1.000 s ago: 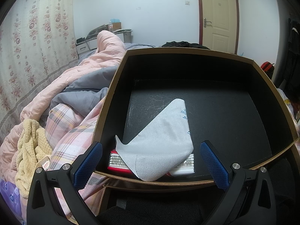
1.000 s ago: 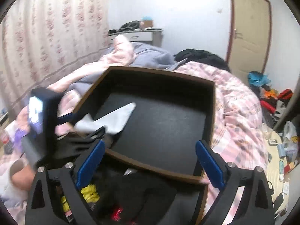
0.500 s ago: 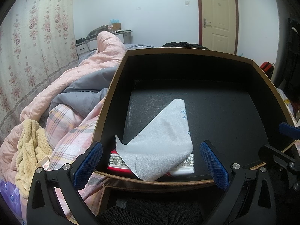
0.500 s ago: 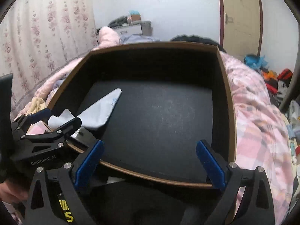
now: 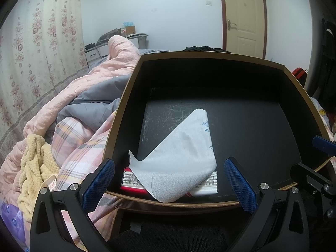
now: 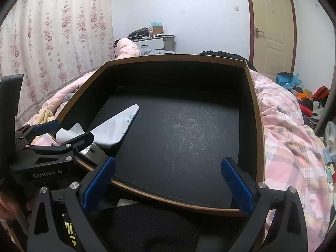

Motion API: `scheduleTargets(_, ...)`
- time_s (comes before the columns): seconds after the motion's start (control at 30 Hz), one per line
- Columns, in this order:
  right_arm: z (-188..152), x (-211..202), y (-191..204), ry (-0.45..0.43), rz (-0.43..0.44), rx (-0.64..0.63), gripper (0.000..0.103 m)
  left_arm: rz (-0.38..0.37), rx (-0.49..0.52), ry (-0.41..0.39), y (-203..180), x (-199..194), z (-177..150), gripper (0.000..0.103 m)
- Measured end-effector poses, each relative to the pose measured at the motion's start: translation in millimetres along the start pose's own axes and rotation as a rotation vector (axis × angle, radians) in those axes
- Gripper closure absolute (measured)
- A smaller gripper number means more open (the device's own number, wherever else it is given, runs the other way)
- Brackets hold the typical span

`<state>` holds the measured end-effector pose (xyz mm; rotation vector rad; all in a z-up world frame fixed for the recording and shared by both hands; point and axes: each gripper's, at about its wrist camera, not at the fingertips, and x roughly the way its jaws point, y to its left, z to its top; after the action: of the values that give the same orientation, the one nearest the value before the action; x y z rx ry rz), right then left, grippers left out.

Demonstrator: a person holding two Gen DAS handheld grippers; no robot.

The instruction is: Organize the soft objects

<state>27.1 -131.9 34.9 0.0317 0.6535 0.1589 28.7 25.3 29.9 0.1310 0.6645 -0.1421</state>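
A grey cloth (image 5: 178, 157) lies folded in the near left corner of a black box (image 5: 252, 126) with a brown rim, draped over a red and white packet (image 5: 134, 182). My left gripper (image 5: 168, 180) is open and empty just before the box's near rim, in front of the cloth. My right gripper (image 6: 167, 178) is open and empty at the near rim further right, over the bare box floor (image 6: 189, 136). The cloth (image 6: 117, 130) and the left gripper's fingers (image 6: 46, 126) show at the left of the right wrist view.
The box sits on a bed with a pink plaid cover (image 6: 289, 142) and a pink and grey quilt (image 5: 84, 96). A yellow knitted cloth (image 5: 35, 163) lies left of the box. A black item (image 6: 147, 226) lies below the near rim.
My right gripper has swung left and closer to the box, and now shows at the right edge of the left wrist view. The left gripper and the cloth have not moved.
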Motion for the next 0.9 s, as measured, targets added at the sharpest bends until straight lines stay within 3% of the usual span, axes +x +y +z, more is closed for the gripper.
scheduleTargets(0.9,-1.0,0.3,-0.4,0.002,0.0,0.011,0.001,0.0,-0.005,0.0,0.7,0.2,0.5,0.0)
